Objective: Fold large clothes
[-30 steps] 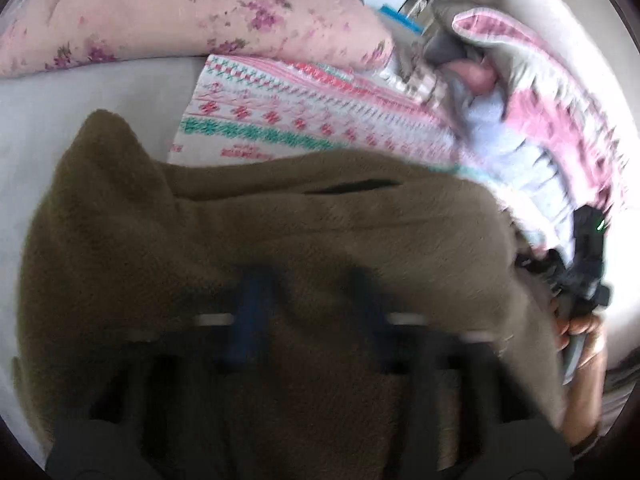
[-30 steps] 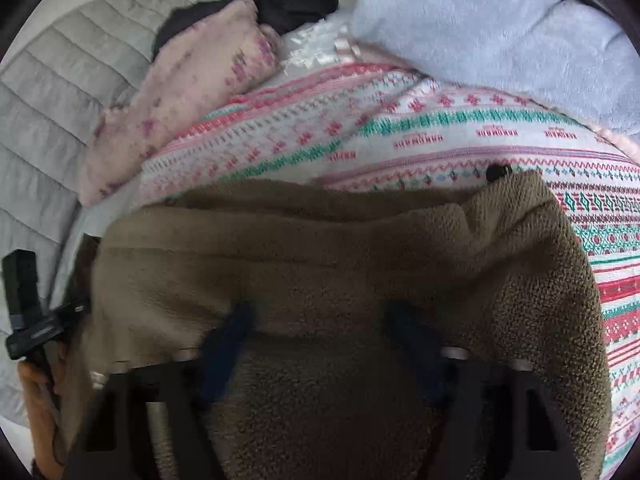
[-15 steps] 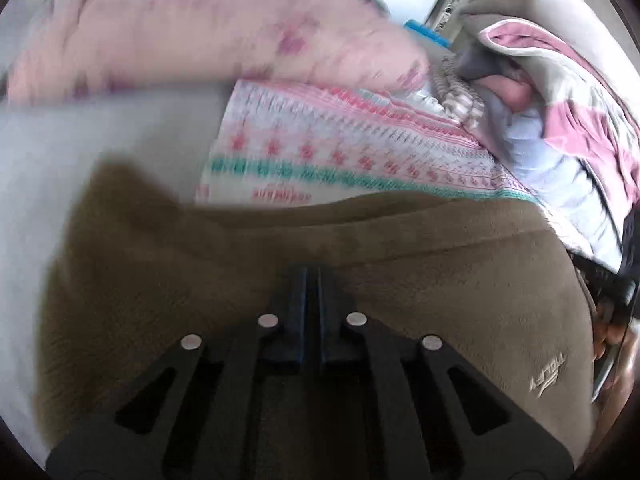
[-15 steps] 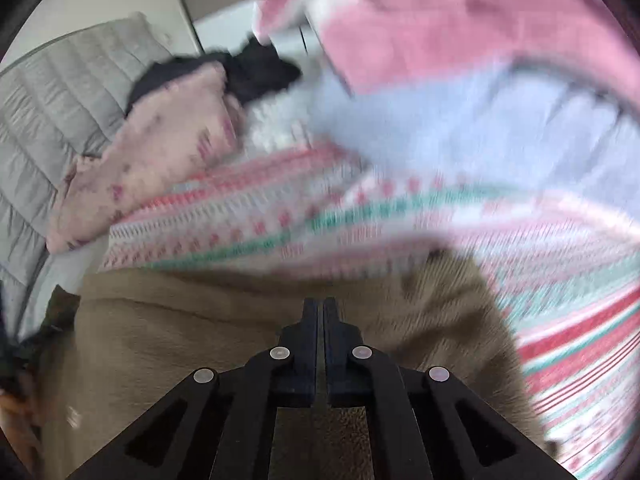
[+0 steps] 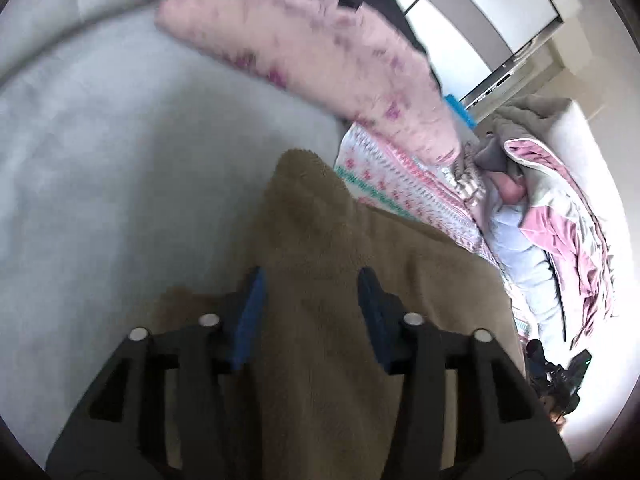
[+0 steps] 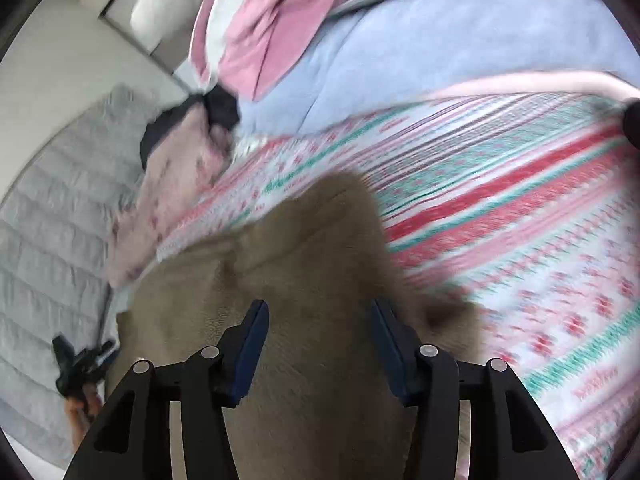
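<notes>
A brown fleece garment (image 5: pixel 344 264) lies on the pale grey bed (image 5: pixel 104 168), partly over a striped patterned blanket (image 5: pixel 404 184). My left gripper (image 5: pixel 310 280) is open, its blue pads on either side of a raised ridge of the fleece. In the right wrist view the same fleece (image 6: pixel 304 264) fills the lower middle, and my right gripper (image 6: pixel 318 316) is open over it, pads apart. Whether the pads touch the fabric I cannot tell.
A pink floral quilt (image 5: pixel 320 56) lies behind the fleece. A heap of pink, lilac and grey clothes (image 5: pixel 548 216) lies to the right. The patterned blanket (image 6: pixel 500 232) spreads right of the fleece; a grey quilted headboard (image 6: pixel 44 248) is at the left.
Both grippers were shut half a second ago and are open now. Both cameras have swung, the left toward the bare bed, the right toward the patterned blanket.
</notes>
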Available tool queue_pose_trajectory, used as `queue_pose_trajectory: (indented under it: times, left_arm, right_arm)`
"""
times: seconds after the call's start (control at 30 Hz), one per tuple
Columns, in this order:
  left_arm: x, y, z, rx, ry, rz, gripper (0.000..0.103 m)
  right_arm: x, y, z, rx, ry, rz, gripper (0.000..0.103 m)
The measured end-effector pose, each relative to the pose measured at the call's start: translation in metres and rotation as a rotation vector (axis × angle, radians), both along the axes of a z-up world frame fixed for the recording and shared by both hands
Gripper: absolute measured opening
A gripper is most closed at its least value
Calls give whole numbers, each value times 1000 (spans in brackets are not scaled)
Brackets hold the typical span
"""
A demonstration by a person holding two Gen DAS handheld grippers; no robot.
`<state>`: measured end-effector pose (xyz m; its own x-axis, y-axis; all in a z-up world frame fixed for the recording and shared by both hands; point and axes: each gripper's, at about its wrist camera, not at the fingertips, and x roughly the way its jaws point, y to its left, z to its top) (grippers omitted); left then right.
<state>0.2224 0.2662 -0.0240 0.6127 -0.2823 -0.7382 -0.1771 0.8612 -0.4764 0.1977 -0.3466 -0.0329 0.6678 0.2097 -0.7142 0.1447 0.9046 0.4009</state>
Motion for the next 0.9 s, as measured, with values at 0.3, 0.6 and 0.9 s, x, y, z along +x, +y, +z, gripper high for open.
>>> queue_pose_trajectory:
  times: [0.3,0.6,0.9]
  left_arm:
    - [-117,-11,42,2,-62,8,88]
    - [-154,6,3,-106,28,30,90]
    - [-139,20,-14,-54,113,63,90]
  right_arm:
    - [-84,20,47,-74,-102,73,78]
    - [-128,-10,12,127,-20,87,80]
    - [-119,-23,-4,189,5,100,80]
